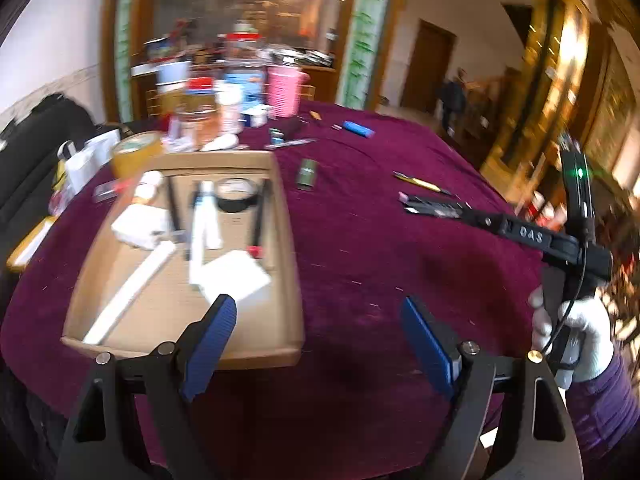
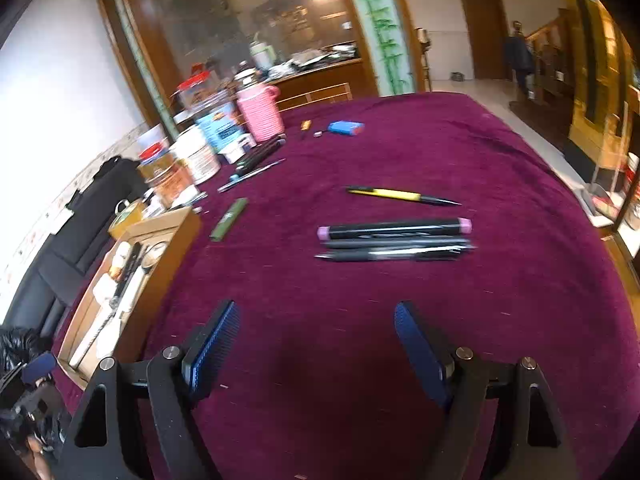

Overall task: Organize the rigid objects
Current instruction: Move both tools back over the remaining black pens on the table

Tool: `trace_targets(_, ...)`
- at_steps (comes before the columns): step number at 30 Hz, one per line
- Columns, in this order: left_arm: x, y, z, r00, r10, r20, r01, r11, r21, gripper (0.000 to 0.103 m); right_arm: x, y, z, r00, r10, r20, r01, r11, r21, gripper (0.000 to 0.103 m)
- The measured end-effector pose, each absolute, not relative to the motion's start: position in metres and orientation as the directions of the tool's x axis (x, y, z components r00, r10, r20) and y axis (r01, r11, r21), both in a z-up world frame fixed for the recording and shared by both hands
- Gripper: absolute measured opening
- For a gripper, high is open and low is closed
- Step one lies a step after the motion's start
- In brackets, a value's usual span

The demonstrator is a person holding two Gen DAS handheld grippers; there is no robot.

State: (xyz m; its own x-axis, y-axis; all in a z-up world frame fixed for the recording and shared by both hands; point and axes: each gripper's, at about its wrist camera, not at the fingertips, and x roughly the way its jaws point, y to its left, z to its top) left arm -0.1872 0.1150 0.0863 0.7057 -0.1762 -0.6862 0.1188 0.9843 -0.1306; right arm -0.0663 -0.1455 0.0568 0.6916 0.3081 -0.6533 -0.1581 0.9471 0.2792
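Two hand-held grippers hang over a table draped in a maroon cloth (image 2: 400, 148), both with blue-padded jaws spread wide and nothing between them. The left gripper (image 1: 320, 320) sits at the near right corner of a shallow cardboard tray (image 1: 286, 216), whose far end holds a roll of black tape (image 1: 237, 196); nearer lie white boxes (image 1: 236, 276), a long white bar (image 1: 132, 288) and dark pens, all smeared by motion blur so that labels cannot be read. The tray's left side is cut off in the right wrist view, where only a narrow slice of its contents shows.

The right gripper (image 2: 316, 328) faces a cluster of loose items in mid-table: a black marker with pink caps (image 2: 394, 229), with two dark pens (image 2: 394, 252) lying just beside it on the near side. Beyond them rests a yellow-and-black utility knife (image 2: 400, 195). To the left, near the tray's far corner, lies a green rectangular item (image 2: 229, 219), too blurred to identify. A blue block (image 2: 346, 128) sits at the far edge, near a pink ribbed cup (image 2: 262, 114) and a crowd of jars and tubs that blur together.

In the left wrist view, a white-gloved hand (image 1: 576, 332) grips the right gripper's handle.
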Motion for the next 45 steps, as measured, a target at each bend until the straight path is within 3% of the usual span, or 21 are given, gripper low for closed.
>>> trace_targets(5,-0.185,0.075,0.080,0.680,-0.157,-0.717,0.168,0.984,-0.056,0.084,-0.081,-0.181,0.054,0.721,0.266,-0.640,-0.109,0.955,0.274,0.084)
trace_targets(12,-0.180,0.048,0.072,0.671,-0.028,-0.741,0.154,0.983,0.103,0.084,-0.089,-0.220,0.046,0.730,0.249,-0.636,-0.046,0.947,0.318,0.084)
trace_targets(36,-0.165,0.050,0.065,0.631,-0.009,-0.776,0.151,0.982,0.111,0.084,-0.078,-0.224,0.051,0.720,0.266,-0.641,-0.042,0.939,0.342,0.084)
trace_targets(45,-0.179,0.057,0.091,0.683,-0.047,-0.729,0.155,0.984,0.082,0.084,-0.009,-0.231,0.096,0.827,0.244,-0.507,0.001,0.901,0.434,0.088)
